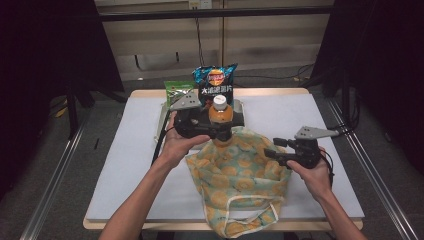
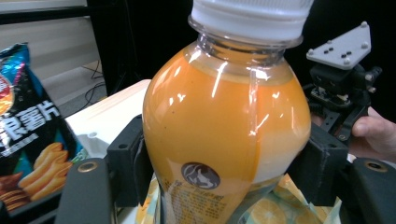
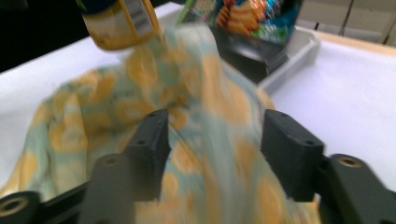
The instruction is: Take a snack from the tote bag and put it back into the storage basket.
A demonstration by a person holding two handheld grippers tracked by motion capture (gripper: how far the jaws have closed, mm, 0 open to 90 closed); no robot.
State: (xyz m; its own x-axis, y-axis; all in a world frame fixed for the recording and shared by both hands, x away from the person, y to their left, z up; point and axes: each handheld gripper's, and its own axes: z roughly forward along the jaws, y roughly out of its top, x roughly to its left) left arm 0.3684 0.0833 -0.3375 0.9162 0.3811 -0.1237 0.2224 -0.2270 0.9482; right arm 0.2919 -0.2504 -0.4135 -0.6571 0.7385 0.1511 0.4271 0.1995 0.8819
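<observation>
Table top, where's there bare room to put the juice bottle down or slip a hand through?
The white table is bare along its left side, between the left forearm and the edge, and at the far right corner beyond the right tongs. The middle is crowded: the cloth bag sprawls to the front edge, and the snack bags and tray fill the far middle.

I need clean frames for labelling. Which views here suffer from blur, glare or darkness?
Right gripper view: the patterned bag and the bottle are smeared by motion blur. Left gripper view: sharp, but with bright glare streaks on the bottle. High view: evenly lit table, dark surroundings, slightly soft.
</observation>
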